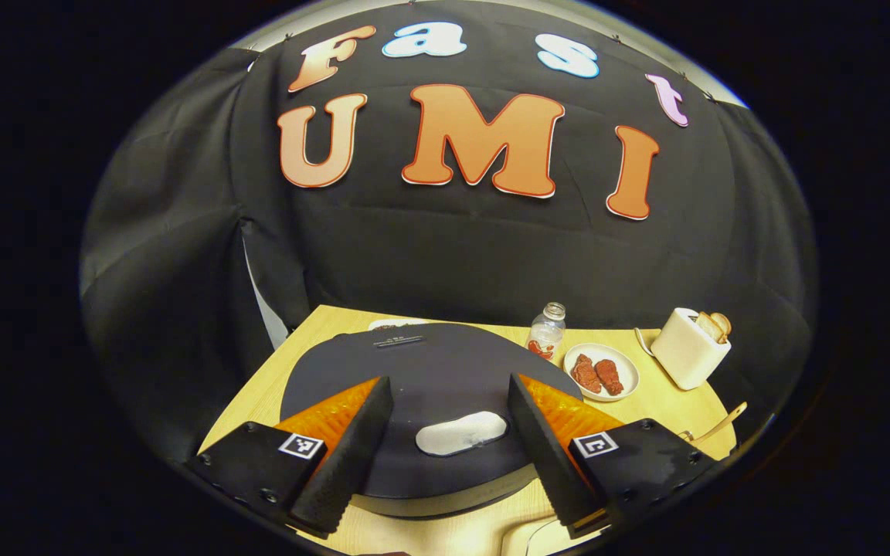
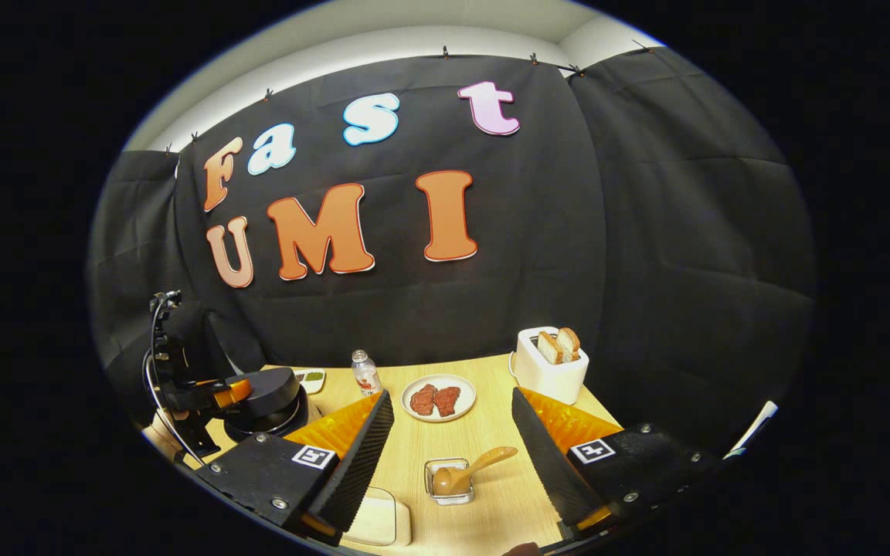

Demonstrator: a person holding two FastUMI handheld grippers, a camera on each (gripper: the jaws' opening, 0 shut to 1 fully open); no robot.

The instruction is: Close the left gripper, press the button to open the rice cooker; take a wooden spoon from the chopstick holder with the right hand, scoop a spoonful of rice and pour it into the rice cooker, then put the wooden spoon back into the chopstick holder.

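Button (image 1: 460, 432), pale oval set in the dark lid of the rice cooker (image 1: 429, 363): probably a stiff spring latch, wanting a firm, square push down on its middle with closed tips. Lid smooth, likely slippery for any off-centre contact. Left hand-held gripper (image 1: 449, 380) spread wide astride that button, not yet narrowed for pressing. Right of the rice cooker, toward the front of the desk (image 2: 406, 448), wooden spoon (image 2: 472, 467): light, rigid, dry-looking, bowl sunk in the small clear chopstick holder (image 2: 449, 498), handle slanting up and out. Best pinched mid-handle, across the flat. Holder probably light, liable to tip or drag along. Right hand-held gripper (image 2: 450, 392) wide apart, empty, aimed over the spoon. Farther back, also right of the rice cooker: bottle (image 2: 365, 373), plate (image 2: 439, 418) of meat, toaster (image 2: 549, 371) with bread.
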